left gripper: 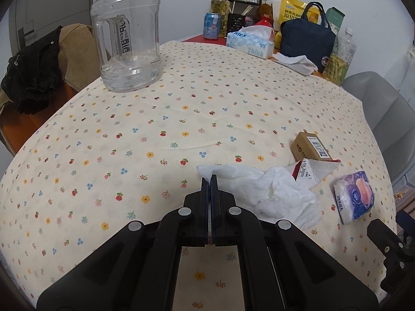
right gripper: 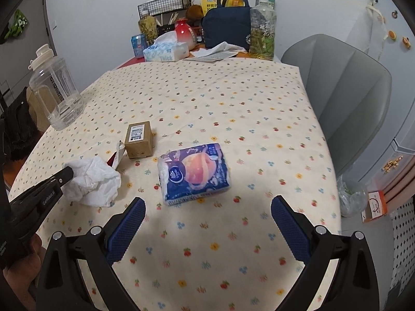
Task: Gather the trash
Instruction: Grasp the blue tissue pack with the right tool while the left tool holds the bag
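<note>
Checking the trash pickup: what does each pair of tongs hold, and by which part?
The left tongs are shut on the crumpled white tissue, pinching its left edge. The right tongs are open and hold nothing.

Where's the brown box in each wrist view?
Left wrist: brown box at right of centre, beyond the white tissue that the shut left gripper pinches.
Right wrist: brown box left of centre, beyond and right of the tissue, left of the tissue pack.
Shared landmark: clear jug, far left on the table in both views.
</note>
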The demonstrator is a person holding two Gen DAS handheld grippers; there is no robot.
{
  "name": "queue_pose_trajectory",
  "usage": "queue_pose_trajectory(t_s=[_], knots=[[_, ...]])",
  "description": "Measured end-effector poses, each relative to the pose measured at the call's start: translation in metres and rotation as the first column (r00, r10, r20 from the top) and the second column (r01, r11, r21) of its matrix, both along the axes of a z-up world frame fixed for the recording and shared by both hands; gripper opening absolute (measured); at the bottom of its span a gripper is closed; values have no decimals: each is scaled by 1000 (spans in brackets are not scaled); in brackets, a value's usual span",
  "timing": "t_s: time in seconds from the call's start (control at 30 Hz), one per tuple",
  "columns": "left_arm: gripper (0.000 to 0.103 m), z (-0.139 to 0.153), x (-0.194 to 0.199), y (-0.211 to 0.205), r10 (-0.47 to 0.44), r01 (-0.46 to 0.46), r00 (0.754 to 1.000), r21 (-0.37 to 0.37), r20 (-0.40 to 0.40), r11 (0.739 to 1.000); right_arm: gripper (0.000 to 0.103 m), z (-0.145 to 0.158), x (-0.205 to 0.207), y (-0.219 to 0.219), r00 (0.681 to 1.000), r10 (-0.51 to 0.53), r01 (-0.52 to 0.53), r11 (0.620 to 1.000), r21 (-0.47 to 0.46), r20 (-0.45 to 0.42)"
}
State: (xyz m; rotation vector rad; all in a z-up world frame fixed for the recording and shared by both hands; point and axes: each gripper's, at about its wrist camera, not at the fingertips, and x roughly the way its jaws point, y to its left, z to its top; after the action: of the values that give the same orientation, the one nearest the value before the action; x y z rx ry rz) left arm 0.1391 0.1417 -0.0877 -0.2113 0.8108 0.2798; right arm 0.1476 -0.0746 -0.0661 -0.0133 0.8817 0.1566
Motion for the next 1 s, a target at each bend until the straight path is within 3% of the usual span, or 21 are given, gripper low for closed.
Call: queue_pose_trajectory(t_s=[0.5,0.57,0.6,0.73,1.0], knots=[[2,-7,14,-3,-16,16,999,-6,-40,1000,95,-27,31,18,999,28,-29,999,-16,-40],[2,-7,14,-3,-15,15,999,-7,-39,1000,86,-33,33,20,998,27,-29,999,-38,-56],[2,-7,14,-3,-15,15,999,-8,-38,1000,68,-31,32,21,998,38,-40,998,-41,-42],[2,-6,11,-4,-13,13,999,1,-31,1000,45,-26,28,21,995,73,-75,997,-25,-63],[2,1,-4,-10,-18,18,1000,5,-15,1000,33,-11,8,2,996,63,-62,998,11,-55]])
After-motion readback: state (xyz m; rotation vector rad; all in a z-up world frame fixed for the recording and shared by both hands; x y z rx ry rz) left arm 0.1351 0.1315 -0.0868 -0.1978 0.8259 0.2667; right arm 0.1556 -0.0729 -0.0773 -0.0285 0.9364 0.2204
